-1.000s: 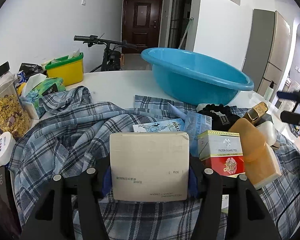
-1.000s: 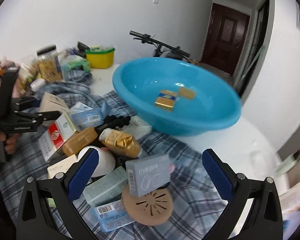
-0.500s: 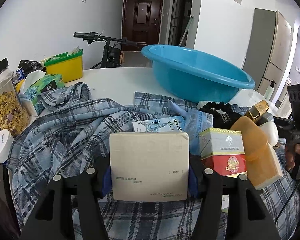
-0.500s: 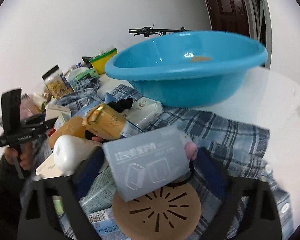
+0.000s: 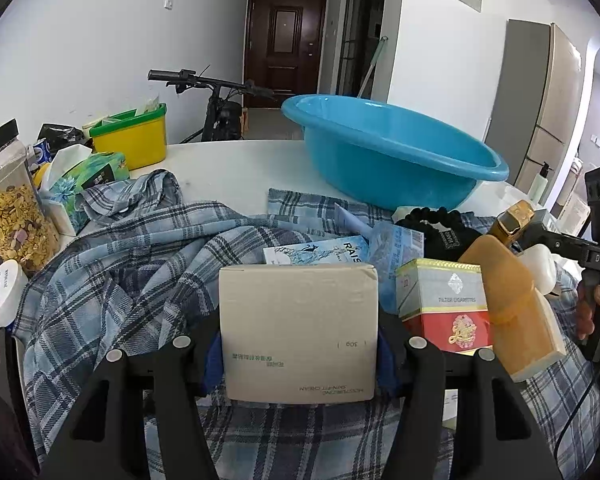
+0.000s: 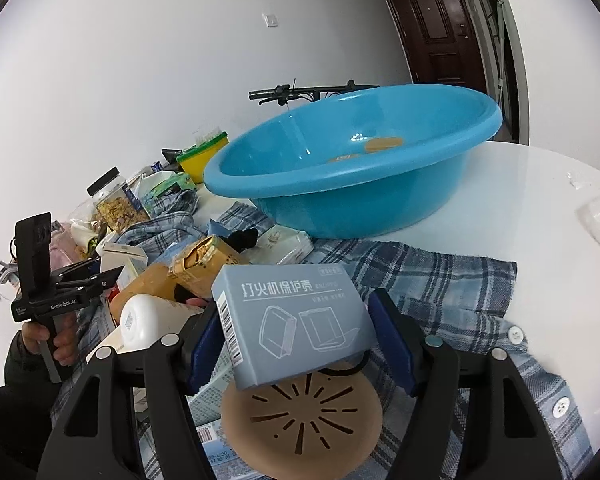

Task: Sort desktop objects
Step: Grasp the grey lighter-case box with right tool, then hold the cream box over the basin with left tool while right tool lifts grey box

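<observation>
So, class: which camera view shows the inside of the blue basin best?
The right wrist view: it looks into the blue basin, showing tan items lying on its bottom. The left wrist view shows the basin from lower, mostly outer wall and rim, contents hidden.

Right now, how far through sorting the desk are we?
Early. Two small items lie in the blue basin. Left gripper clamps a beige box; right gripper's jaws are closing around a grey-blue box. Most clutter waits on the plaid shirt.
</observation>
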Demonstrator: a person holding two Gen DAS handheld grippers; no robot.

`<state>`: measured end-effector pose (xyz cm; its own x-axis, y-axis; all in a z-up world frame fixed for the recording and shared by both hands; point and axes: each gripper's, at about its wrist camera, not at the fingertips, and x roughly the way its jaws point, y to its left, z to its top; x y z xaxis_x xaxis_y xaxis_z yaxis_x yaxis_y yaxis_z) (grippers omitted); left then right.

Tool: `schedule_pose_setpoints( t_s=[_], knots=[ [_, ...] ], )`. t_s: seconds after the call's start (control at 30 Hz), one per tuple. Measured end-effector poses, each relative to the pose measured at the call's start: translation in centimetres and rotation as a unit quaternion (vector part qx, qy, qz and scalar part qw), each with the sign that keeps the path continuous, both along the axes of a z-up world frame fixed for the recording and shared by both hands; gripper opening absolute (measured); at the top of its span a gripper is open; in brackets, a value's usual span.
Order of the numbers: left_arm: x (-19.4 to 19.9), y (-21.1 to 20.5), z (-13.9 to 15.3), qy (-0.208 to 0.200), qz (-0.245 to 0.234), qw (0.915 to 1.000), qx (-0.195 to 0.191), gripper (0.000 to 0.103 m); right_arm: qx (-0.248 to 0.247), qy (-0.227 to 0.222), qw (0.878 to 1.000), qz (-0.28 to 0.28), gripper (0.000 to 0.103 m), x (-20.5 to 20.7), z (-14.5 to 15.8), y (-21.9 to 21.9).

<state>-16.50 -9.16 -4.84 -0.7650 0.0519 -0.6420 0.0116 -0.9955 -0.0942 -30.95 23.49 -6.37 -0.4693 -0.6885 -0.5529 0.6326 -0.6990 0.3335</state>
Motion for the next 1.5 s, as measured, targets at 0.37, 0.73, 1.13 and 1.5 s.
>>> schedule_pose_setpoints(
  t_s=[0.37,0.73,1.13,1.5],
  knots=[
    [1.0,-0.4,2.4,0.002,0.018,0.9998,-0.002,0.062,-0.008,-0.002,1.0,-0.019,0.068,-0.4,0.0,0.5],
    [-1.8,3.9,9.8,0.052,-0.008,0.9973,-0.052,0.062,-0.006,0.002,1.0,-0.004,0.068,-0.2,-0.1,0.4],
    [-9.6,10.2,14.5,0.085,-0.042,0.9927,-0.073,0.062,-0.007,-0.011,1.0,-0.016,0.068,-0.7,-0.4,0.4],
    [-14.7,12.1,13.3,0.098,-0.062,0.9904,-0.076,0.062,0.007,-0.004,1.0,-0.003,0.068,-0.5,-0.4,-0.6]
  ],
)
